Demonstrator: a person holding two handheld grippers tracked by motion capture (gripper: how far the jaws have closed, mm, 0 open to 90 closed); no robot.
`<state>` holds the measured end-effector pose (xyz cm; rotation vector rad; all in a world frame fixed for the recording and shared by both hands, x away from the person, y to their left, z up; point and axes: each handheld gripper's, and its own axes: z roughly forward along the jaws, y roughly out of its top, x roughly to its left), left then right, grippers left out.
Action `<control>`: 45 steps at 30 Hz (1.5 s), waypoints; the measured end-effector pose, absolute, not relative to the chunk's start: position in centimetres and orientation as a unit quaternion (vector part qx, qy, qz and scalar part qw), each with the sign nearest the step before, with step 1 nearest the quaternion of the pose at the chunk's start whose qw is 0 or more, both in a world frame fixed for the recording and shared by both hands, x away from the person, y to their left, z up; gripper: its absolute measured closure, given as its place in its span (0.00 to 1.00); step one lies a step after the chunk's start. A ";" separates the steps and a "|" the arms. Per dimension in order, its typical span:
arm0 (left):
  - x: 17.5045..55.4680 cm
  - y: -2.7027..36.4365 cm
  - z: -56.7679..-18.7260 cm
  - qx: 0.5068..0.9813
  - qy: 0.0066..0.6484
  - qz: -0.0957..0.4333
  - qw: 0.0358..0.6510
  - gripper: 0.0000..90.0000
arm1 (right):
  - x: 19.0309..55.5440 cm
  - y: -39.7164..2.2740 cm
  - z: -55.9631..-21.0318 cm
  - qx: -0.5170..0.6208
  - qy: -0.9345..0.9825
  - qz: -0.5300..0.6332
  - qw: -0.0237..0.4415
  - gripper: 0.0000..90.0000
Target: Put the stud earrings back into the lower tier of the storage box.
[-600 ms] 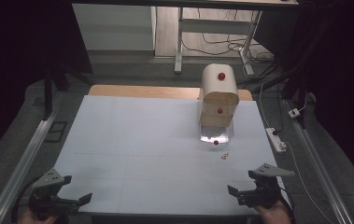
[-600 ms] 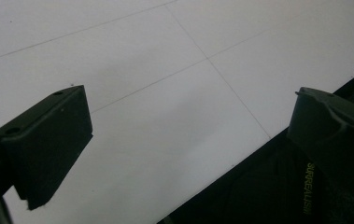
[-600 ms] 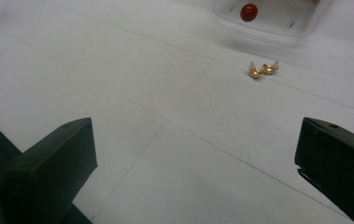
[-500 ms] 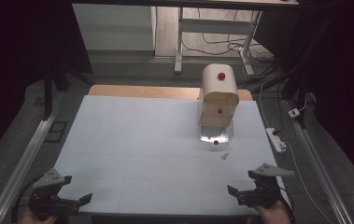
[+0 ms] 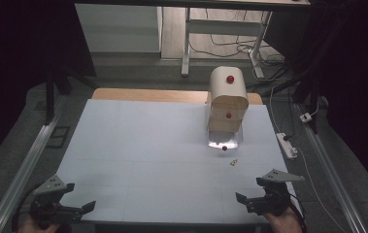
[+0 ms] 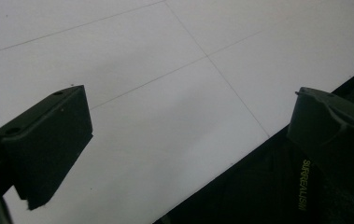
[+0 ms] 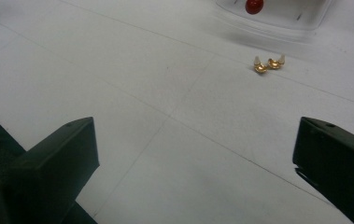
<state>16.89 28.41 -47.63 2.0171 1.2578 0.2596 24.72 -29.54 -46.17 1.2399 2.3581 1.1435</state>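
Note:
A small wooden drawer cabinet (image 5: 227, 99) with red knobs stands at the back right of the white table (image 5: 142, 145). Its bottom drawer (image 5: 224, 141) is pulled out, and the drawer's red knob (image 7: 254, 5) is at the top of the right gripper view. Two small gold pieces (image 5: 232, 162) (image 7: 268, 64) lie on the table just in front of the drawer. My right gripper (image 5: 249, 191) (image 7: 193, 163) hovers open near the front edge, short of the gold pieces, holding nothing. My left gripper (image 5: 82, 196) (image 6: 188, 140) is open and empty over the front left corner.
A white power strip (image 5: 287, 144) lies off the table's right side, with cables running back from it. Metal rails (image 5: 24, 165) flank the table on both sides. A desk frame (image 5: 220, 29) stands behind on the floor.

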 end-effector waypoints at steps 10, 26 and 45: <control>16.8 28.5 -47.6 0.783 0.490 0.098 0.371 0.00 | 24.8 -29.3 -46.2 0.424 0.812 0.381 0.125 0.02; 16.8 28.6 -47.6 0.785 0.487 0.092 0.373 0.00 | 25.4 -28.7 -46.2 0.445 0.803 0.375 0.128 0.00; 16.8 28.7 -47.7 0.784 0.487 0.086 0.374 0.00 | 27.3 -28.1 -46.8 0.444 0.810 0.347 0.161 0.00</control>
